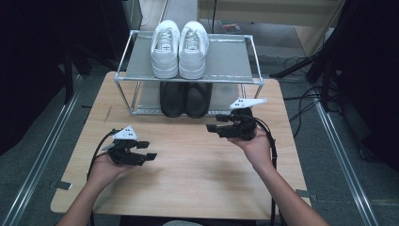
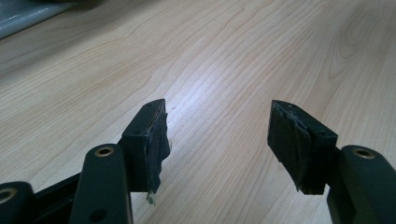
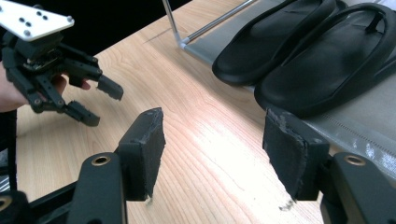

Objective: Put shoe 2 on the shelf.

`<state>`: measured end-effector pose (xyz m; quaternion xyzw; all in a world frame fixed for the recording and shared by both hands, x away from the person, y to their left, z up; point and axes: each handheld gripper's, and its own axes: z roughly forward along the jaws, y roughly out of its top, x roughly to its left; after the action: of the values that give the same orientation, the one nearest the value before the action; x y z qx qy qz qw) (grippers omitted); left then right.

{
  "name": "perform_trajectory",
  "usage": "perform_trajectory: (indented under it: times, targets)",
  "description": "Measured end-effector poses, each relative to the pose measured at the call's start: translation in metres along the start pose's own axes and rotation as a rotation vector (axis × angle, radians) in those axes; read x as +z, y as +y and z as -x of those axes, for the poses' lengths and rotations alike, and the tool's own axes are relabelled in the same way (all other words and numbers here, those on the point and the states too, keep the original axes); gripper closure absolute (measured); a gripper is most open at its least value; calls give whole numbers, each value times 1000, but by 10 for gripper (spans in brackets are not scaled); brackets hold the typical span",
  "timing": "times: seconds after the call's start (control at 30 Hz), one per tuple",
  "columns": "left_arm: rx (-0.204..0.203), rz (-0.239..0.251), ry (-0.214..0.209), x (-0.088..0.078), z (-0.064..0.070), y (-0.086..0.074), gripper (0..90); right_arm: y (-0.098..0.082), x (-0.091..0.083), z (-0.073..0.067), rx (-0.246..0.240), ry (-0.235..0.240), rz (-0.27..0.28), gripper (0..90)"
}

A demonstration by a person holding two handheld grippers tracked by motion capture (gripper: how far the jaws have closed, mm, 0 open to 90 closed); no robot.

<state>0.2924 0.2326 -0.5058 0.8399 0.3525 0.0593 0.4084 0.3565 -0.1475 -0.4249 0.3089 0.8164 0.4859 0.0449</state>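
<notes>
While both grippers are hovering over the desk [image 1: 188,165] with fingers spread and empty, the right gripper [image 1: 217,130], mid-frame, is facing the black sandals [image 1: 185,98] sitting on the rack's [image 1: 235,66] lower shelf, likely lining up; the left gripper [image 1: 147,150] is waiting lower left

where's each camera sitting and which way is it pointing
High view: above the person's side, looking forward and down on the table, shoe rack, both forearms and grippers.
Left gripper view: on the left gripper, facing bare tabletop between open jaws.
Right gripper view: on the right gripper, facing the black sandals.
High and right gripper views share the sandals and left gripper.
</notes>
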Motion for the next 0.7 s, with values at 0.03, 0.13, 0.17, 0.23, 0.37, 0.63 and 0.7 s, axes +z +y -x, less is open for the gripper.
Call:
perform_trajectory:
  times: [0.03, 0.13, 0.17, 0.23, 0.37, 0.63, 0.7]
  targets:
    - [0, -1, 0, 0, 0, 0, 382, -3, -1, 0, -2, 7, -3, 396]
    - [2, -1, -1, 1, 0, 0, 383, -12, -3, 0, -7, 7, -8, 397]
    - [2, -1, -1, 1, 0, 0, 382, -15, -3, 0, -7, 6, -8, 397]
    - [1, -1, -1, 1, 0, 0, 382, -20, -5, 1, 0, 0, -9, 397]
    - [0, -5, -4, 1, 1, 0, 381, -29, -10, 3, -12, -14, -4, 394]
    - [0, -8, -10, 1, 1, 0, 379, -46, -16, 8, -10, -35, 5, 394]
    - [-3, -6, -13, 1, 1, 0, 378, -50, -16, 10, -9, -44, -6, 398]
